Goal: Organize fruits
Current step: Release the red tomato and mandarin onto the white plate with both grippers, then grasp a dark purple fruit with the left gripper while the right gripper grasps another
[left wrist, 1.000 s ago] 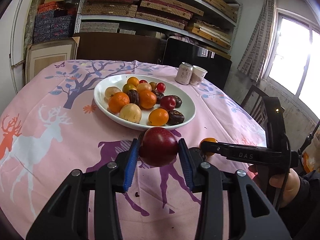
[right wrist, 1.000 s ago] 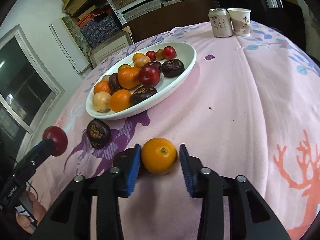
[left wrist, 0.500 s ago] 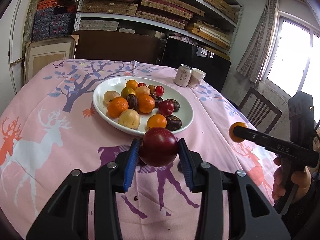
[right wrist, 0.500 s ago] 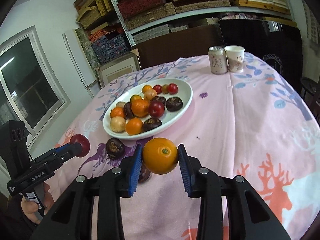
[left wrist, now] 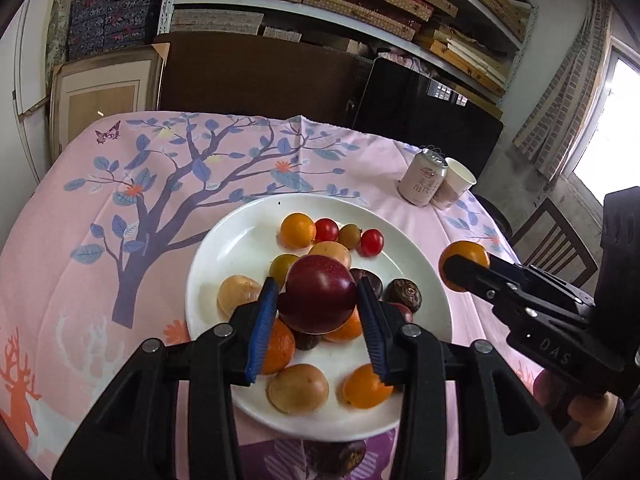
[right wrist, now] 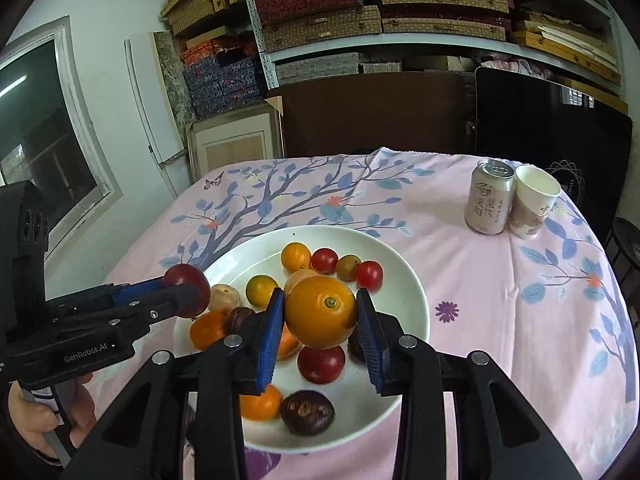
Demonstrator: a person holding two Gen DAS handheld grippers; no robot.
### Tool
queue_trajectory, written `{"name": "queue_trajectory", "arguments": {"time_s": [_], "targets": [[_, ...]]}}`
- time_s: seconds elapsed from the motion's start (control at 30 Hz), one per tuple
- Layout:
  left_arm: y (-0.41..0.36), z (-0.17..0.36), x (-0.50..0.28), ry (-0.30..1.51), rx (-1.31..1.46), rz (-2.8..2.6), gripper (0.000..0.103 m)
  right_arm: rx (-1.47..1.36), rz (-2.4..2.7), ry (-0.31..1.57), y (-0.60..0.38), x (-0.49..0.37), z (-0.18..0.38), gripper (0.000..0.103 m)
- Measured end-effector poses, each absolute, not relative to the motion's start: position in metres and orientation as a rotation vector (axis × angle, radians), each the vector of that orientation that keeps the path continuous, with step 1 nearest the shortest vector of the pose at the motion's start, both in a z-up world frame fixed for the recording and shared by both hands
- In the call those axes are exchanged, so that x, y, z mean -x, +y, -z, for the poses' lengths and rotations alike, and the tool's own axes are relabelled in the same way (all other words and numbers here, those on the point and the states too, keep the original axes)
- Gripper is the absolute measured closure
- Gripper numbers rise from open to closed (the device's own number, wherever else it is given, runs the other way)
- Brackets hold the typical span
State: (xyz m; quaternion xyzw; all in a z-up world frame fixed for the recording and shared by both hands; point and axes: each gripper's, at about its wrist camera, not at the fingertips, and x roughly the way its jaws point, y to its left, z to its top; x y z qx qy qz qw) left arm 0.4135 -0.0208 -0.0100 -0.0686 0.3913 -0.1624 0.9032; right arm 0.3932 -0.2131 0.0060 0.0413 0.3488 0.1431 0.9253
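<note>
— Above the white plate (left wrist: 208, 264), what has the left gripper (left wrist: 318, 312) got?

— A dark red plum (left wrist: 318, 294), pinched between its two blue pads (left wrist: 262, 320); the jaws are closed down to the width of the fruit and no further. It hangs over the heap of fruit in the middle of the plate, clear of it as far as I can tell.

— And the right gripper (right wrist: 322, 322)?

— Much the same: an orange (right wrist: 322, 312) clamped between its blue pads (right wrist: 270, 330), stem end facing the camera, held over the right-hand part of the plate. From the left wrist view that orange shows at the tip of the other tool, out past the plate's right rim.

— What lies on the plate itself?

— A mix. Toward the far side, a small orange (right wrist: 295, 257) next to two cherry tomatoes (right wrist: 325, 261) with a brownish-green one between them. Nearer, a red plum (right wrist: 321, 364) right under the held orange, a dark wrinkled fruit (right wrist: 307, 412) close to the near rim, a mandarin (right wrist: 260, 402) just beside it, and pale tan round fruits (left wrist: 298, 389) — one at the near edge, one at the left.

— Anything off the plate?

— One dark fruit (left wrist: 336, 456) on the pink tablecloth (left wrist: 80, 240), just at the plate's near rim, partly hidden by the gripper. At the far right of the table a drink can (right wrist: 489, 202) and a paper cup (right wrist: 534, 208) stand touching, well apart from the plate. Shelves (right wrist: 400, 40) of boxes fill the wall behind.
</note>
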Motion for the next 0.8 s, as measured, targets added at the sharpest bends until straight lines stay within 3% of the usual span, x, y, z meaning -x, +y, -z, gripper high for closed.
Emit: {"name": "queue_trajectory", "arguments": {"time_s": [0.07,0.23,0.37,0.4,0.63,0.8], "targets": [[-0.022,0.018,-0.426,0.834,0.151,0.323,0.063,-0.074,-0.296,0.723,-0.209,-0.401,0.002,0.065],[-0.012,0.016,-0.422,0.803,0.202,0.314,0.035,-0.069,-0.287,0.68,-0.213,-0.388,-0.001,0.05],[-0.004,0.0,-0.384,0.751,0.178,0.346,0.031,-0.135,-0.303,0.677,-0.232,-0.352,-0.01,0.048],[-0.004,-0.002,-0.37,0.739,0.152,0.353,0.026,-0.147,-0.313,0.678,-0.236,-0.338,-0.011,0.046],[-0.036,0.037,-0.277,0.714,-0.215,0.343,0.024,-0.229,-0.307,0.634,-0.263,-0.235,0.016,0.04],[-0.058,0.07,-0.273,0.768,-0.269,0.331,0.024,-0.298,-0.283,0.643,-0.274,-0.216,0.042,0.039]]}}
